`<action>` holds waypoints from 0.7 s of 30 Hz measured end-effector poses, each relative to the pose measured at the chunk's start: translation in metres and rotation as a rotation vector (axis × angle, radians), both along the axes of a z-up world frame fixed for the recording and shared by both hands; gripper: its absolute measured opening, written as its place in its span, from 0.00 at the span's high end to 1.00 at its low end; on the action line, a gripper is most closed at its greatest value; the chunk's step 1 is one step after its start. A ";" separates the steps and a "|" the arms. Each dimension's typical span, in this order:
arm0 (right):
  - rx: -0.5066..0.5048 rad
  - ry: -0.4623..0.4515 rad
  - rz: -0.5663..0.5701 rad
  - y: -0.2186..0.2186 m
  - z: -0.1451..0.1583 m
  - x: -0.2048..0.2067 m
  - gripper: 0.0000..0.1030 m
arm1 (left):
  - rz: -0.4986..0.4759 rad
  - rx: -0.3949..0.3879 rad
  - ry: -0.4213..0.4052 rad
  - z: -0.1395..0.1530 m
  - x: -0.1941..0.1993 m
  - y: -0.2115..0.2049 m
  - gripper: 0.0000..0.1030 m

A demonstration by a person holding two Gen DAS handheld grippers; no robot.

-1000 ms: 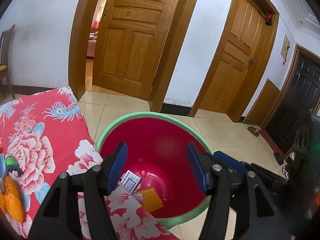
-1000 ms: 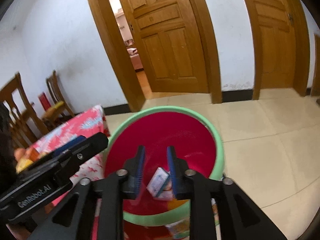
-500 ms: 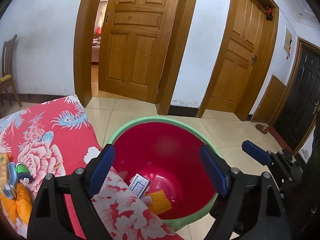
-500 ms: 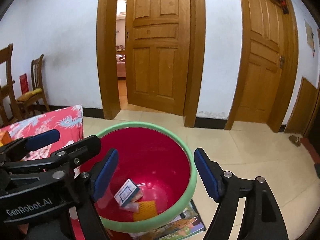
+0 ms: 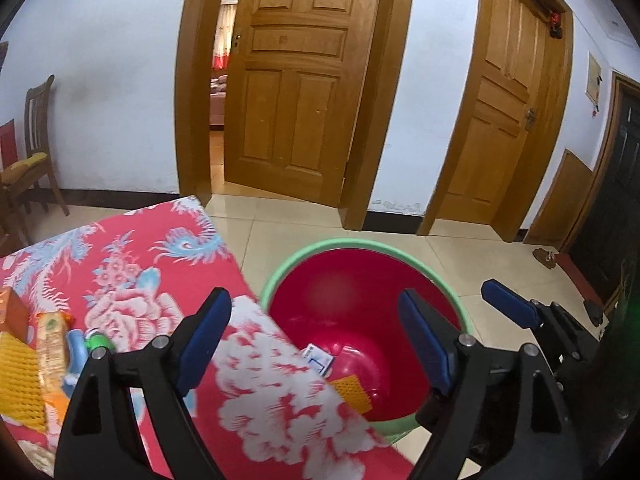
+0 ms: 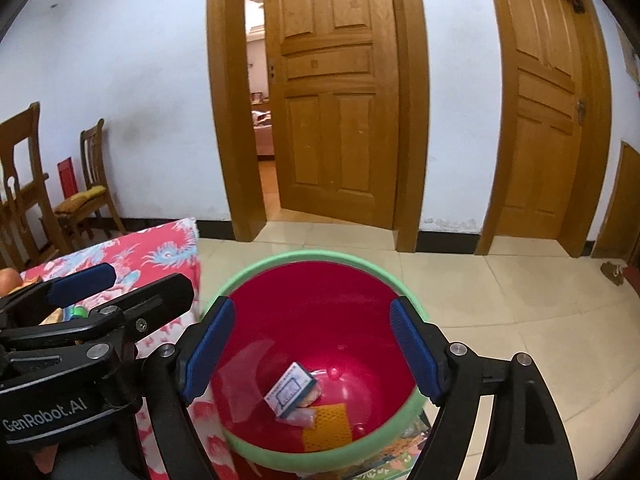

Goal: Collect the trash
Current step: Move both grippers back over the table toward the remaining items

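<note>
A red bucket with a green rim [image 5: 316, 245] [image 6: 316, 255] stands on the floor beside the table. Inside lie a small white-and-blue box [image 6: 291, 389] [image 5: 319, 360] and an orange mesh piece [image 6: 327, 426] [image 5: 353, 393]. My left gripper [image 5: 316, 344] is open and empty above the table edge and the bucket. My right gripper [image 6: 312, 350] is open and empty above the bucket. More trash lies at the table's left: orange packets [image 5: 50, 350], a yellow mesh piece [image 5: 18, 384] and a small bottle with a green cap [image 5: 94, 342].
The table wears a red floral cloth [image 5: 132, 264] [image 6: 160, 252]. Wooden chairs [image 6: 90, 196] [image 5: 30, 160] stand by the white wall. An open wooden door [image 5: 292, 92] and a shut one [image 5: 512, 112] are behind. The floor is beige tile [image 6: 500, 292].
The right gripper has opened wide and let the small box drop into the bucket. The left gripper has opened wider and swung left, showing more of the table.
</note>
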State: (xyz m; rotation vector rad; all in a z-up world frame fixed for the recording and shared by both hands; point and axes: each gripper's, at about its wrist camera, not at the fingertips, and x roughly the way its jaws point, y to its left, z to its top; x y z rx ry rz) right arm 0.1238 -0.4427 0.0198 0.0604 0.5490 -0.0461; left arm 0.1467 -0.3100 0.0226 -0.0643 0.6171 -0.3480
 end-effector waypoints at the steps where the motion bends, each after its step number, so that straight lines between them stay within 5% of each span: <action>1: 0.007 -0.001 0.010 0.004 0.000 0.001 0.22 | 0.005 -0.004 0.002 0.001 0.000 0.005 0.18; 12: 0.120 0.022 0.103 0.043 0.000 0.008 0.21 | 0.071 -0.014 -0.012 0.014 -0.013 0.070 0.17; 21: 0.074 0.023 0.193 0.101 0.011 0.014 0.21 | 0.135 -0.018 -0.002 0.018 -0.018 0.127 0.17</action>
